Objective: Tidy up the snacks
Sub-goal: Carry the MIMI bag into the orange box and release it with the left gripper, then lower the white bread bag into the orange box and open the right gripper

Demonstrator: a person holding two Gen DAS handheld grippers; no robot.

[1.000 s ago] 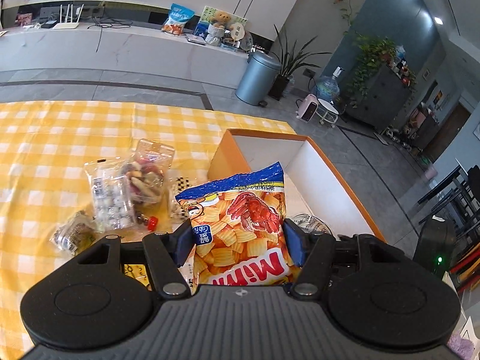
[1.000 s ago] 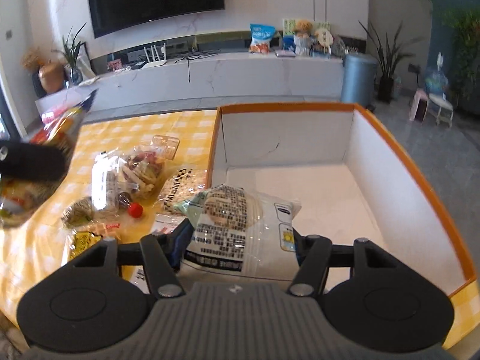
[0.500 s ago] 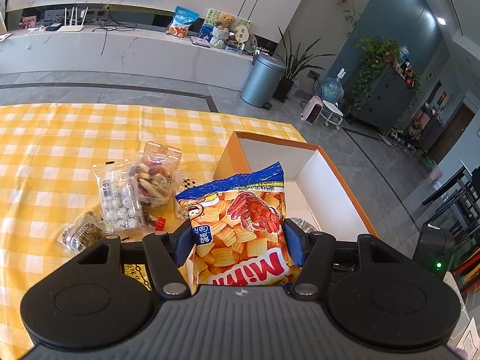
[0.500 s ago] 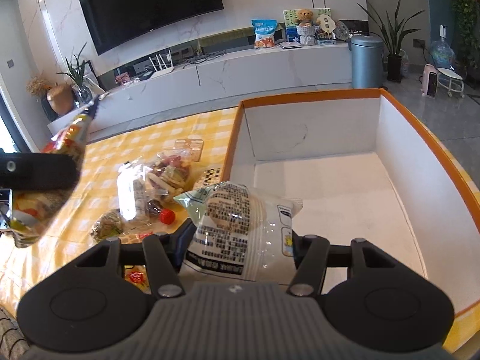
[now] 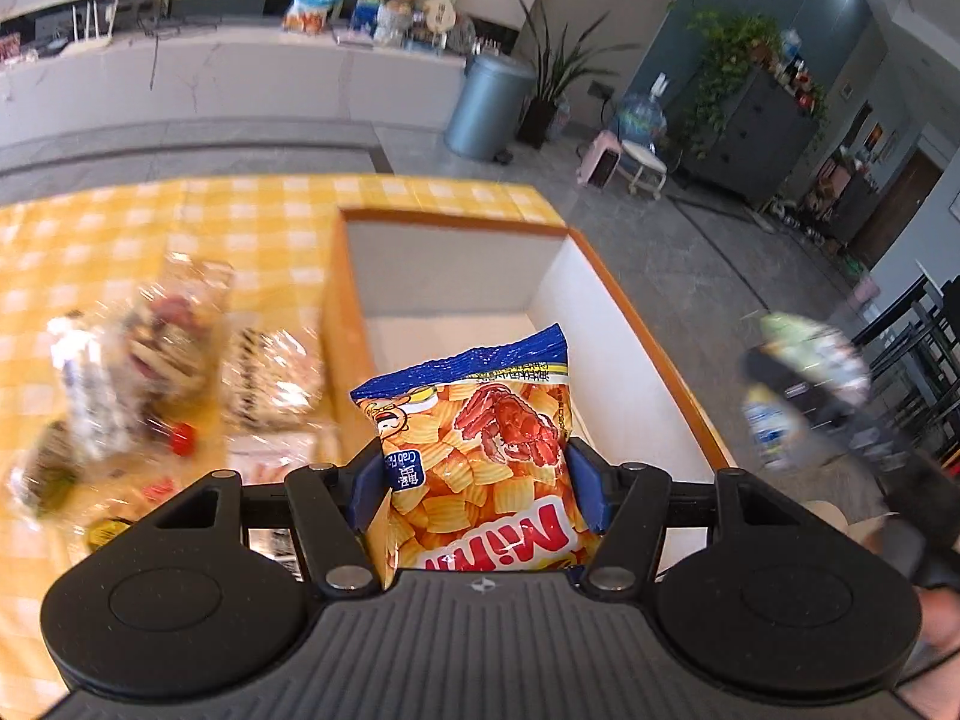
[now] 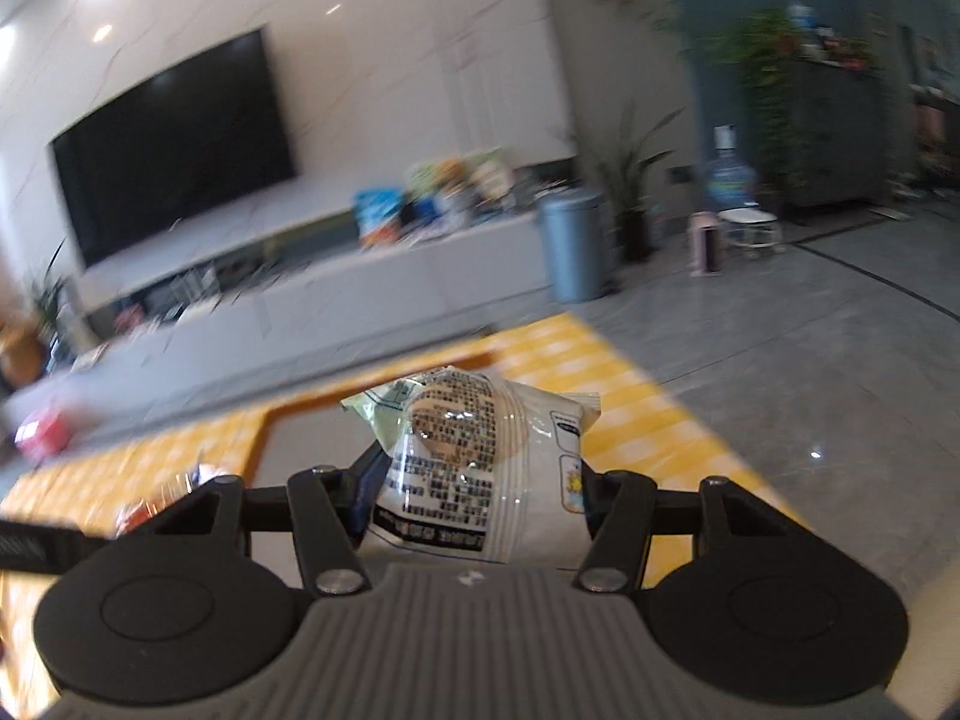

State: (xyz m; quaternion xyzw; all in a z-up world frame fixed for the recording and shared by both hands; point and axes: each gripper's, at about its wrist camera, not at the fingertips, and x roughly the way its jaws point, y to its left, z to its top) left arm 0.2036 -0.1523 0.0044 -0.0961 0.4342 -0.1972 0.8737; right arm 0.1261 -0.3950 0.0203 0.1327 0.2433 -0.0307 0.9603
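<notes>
My left gripper is shut on an orange and blue chip bag, held upright above the near end of the orange-rimmed white box. My right gripper is shut on a clear-wrapped bun packet with black print, lifted over the box's far rim and pointing out toward the room. In the left wrist view the right gripper and its packet appear blurred at the right, outside the box wall.
A blurred pile of loose snack packets lies on the yellow checked tablecloth left of the box. The table's right edge drops to grey floor. A grey bin and plants stand beyond.
The left gripper has carried the chip bag to the right, over the box. The right gripper has risen and swung right with the bun packet, so its view now looks across the room.
</notes>
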